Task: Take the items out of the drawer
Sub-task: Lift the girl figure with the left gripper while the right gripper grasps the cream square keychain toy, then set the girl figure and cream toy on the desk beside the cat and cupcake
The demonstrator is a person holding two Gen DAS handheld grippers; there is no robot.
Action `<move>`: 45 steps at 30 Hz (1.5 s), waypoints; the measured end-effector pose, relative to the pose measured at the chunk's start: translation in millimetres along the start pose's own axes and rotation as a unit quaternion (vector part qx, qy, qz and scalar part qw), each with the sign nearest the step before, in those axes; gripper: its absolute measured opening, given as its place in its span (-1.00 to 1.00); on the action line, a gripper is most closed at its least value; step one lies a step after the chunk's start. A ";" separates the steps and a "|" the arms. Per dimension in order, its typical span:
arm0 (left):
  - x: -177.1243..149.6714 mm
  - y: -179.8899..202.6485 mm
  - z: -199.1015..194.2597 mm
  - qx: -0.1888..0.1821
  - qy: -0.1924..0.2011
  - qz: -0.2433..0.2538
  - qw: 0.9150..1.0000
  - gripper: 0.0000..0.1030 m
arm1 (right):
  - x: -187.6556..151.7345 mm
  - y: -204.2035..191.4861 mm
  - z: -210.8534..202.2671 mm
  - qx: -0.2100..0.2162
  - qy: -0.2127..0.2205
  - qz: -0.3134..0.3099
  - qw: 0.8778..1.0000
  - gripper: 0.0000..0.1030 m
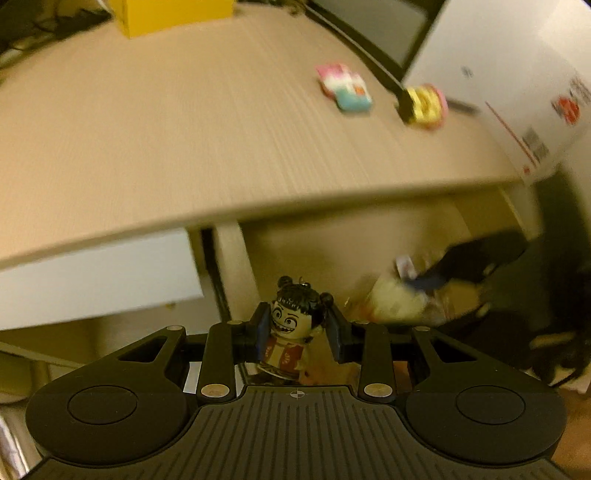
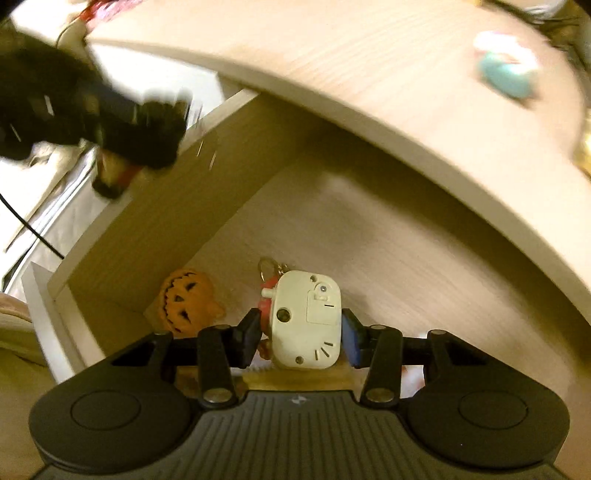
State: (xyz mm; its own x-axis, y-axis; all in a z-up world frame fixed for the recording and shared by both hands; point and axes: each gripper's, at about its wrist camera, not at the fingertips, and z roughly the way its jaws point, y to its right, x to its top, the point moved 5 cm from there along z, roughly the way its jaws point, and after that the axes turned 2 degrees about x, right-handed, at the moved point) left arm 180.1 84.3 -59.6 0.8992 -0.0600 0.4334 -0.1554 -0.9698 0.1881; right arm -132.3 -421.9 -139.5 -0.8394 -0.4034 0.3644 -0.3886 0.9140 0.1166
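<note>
My left gripper (image 1: 295, 326) is shut on a small grinning figurine (image 1: 291, 328) with black hair buns and a red and cream outfit, held below the front edge of the desk top (image 1: 184, 129). My right gripper (image 2: 301, 332) is shut on a white boxy toy (image 2: 306, 321) with a red part and a key ring, inside the open drawer (image 2: 155, 221). An orange pumpkin toy (image 2: 186, 301) lies on the drawer floor just left of it. The right gripper shows as a dark blur (image 1: 465, 262) in the left wrist view; the left one is a dark blur (image 2: 92, 122) in the right wrist view.
On the desk top lie a pink, white and blue item (image 1: 345, 86) and a yellow and pink item (image 1: 426, 105). A yellow box (image 1: 173, 14) stands at the back, a white carton (image 1: 517, 92) at the right. The desk's front edge overhangs the drawer.
</note>
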 end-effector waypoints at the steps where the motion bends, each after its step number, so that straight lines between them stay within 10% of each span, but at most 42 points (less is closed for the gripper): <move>1: -2.4 3.3 1.7 -0.007 -0.004 0.008 1.000 -0.31 | -4.2 1.7 -7.4 -0.009 0.006 0.010 1.000 -0.13; 7: 36.4 27.0 -27.2 -0.049 0.057 0.052 0.996 -0.31 | -15.5 31.8 -82.8 -0.070 0.090 0.112 0.987 -0.14; 15: 150.0 20.2 -64.7 -0.040 0.207 0.029 0.977 -0.31 | 46.0 123.3 -201.4 -0.221 0.231 0.156 0.935 -0.14; 29: 163.5 -0.9 47.3 -0.003 0.116 -0.023 0.993 -0.30 | 41.4 215.1 -83.9 -0.250 0.140 0.182 0.941 -0.14; 40: 164.9 -0.9 50.5 0.006 0.127 0.003 0.992 -0.28 | 37.5 229.3 -55.3 -0.236 0.137 0.202 0.940 -0.09; 45: 165.1 -2.4 30.1 0.016 0.155 0.015 0.988 -0.28 | 34.8 227.4 -68.4 -0.258 0.162 0.211 0.929 0.25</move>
State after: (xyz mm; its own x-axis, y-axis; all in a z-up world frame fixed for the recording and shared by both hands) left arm 341.3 69.6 -15.1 0.7252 -0.0182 0.6883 -0.1627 -0.9759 0.1457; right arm -223.9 -225.1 -37.1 -0.6852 -0.0471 0.7269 0.2524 0.9207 0.2977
